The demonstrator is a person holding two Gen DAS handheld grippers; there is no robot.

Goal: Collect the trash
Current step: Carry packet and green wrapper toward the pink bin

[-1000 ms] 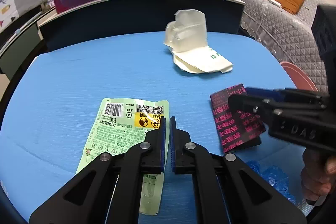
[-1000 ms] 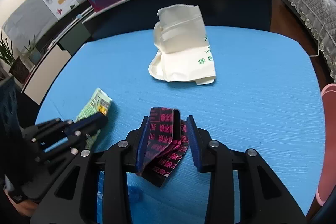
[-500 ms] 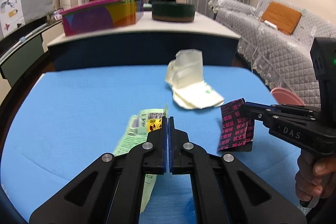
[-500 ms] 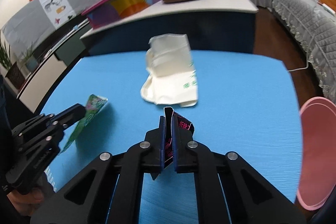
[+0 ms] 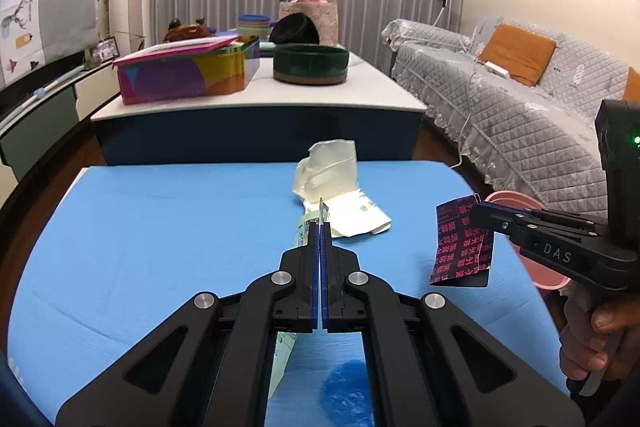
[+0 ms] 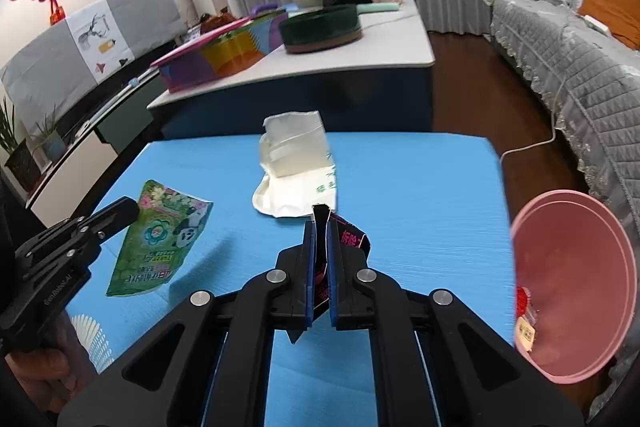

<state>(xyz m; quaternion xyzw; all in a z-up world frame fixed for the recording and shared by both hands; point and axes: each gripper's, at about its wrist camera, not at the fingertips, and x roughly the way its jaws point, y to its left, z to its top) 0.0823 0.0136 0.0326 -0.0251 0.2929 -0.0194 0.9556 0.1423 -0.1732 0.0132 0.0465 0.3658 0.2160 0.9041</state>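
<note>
Trash is up off the blue table [image 6: 420, 179] in both grippers right now. Starting at nine o'clock in the right wrist view, the left gripper [image 6: 130, 207] has its jaws pinched tight on the top edge of a green pouch [image 6: 160, 243], which hangs tilted above the blue surface with its printed flowers and panda face showing; in the left wrist view that same green pouch [image 5: 305, 227] is seen edge-on, clamped between the left gripper [image 5: 321, 239] pads with no gap between them. Moving to twelve o'clock from there, a crumpled white paper bag [image 5: 340, 203] sits on the table, half standing, half flattened, well apart from both tools. Over to three o'clock in the left view, the right gripper [image 5: 478, 213] is clenched on a dark wrapper [image 5: 460, 243] with pink characters, and the wrapper dangles clear of the table. From the right wrist view, the right gripper [image 6: 319, 231] squeezes that dark wrapper [image 6: 352, 237], folded between the blue pads. At four o'clock there, beyond the table's edge, a pink basin [image 6: 576, 267] sits with a couple of small scraps inside.
</note>
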